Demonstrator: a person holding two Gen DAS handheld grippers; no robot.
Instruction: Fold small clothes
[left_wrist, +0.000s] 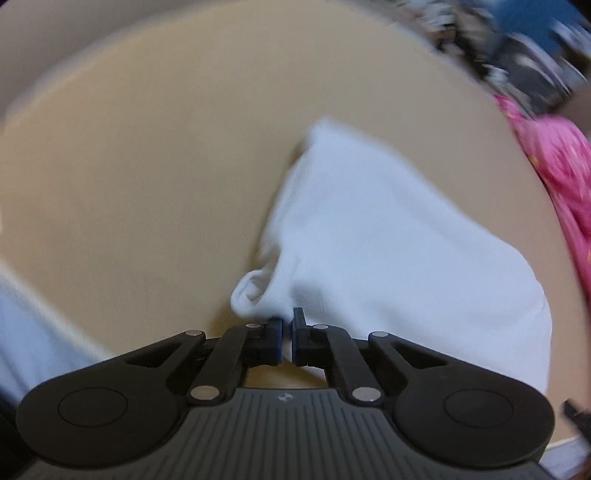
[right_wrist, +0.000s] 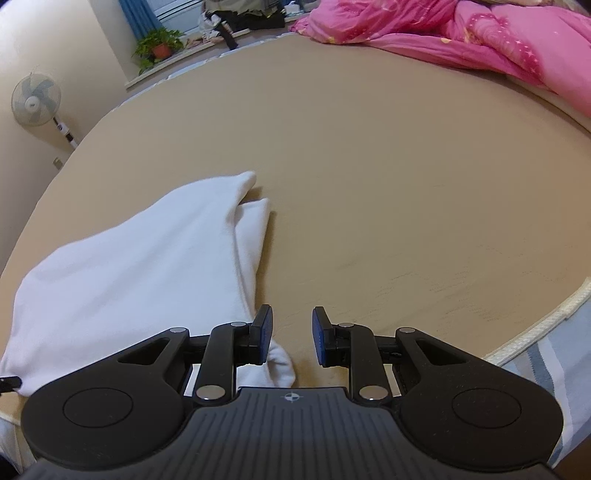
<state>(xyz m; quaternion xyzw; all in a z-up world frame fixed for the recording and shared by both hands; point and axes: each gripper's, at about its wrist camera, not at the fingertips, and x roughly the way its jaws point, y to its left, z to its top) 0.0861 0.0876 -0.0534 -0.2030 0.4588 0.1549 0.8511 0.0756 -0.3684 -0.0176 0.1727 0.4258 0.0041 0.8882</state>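
Note:
A white garment (left_wrist: 380, 236) lies on the tan bed sheet (left_wrist: 147, 177). My left gripper (left_wrist: 287, 332) is shut on a bunched corner of it at its near left edge, and the cloth rises toward the jaws. The left wrist view is blurred. In the right wrist view the same white garment (right_wrist: 140, 266) lies left of centre, partly folded, with a rolled end by the left fingertip. My right gripper (right_wrist: 291, 332) is open and empty just right of the garment's near edge, over the bare sheet (right_wrist: 406, 184).
A pink quilt (right_wrist: 480, 37) is heaped at the far right of the bed and shows in the left wrist view (left_wrist: 554, 166). A standing fan (right_wrist: 35, 101), a potted plant (right_wrist: 159, 44) and a cluttered sill lie beyond the bed's far left. The mattress edge (right_wrist: 535, 321) runs at right.

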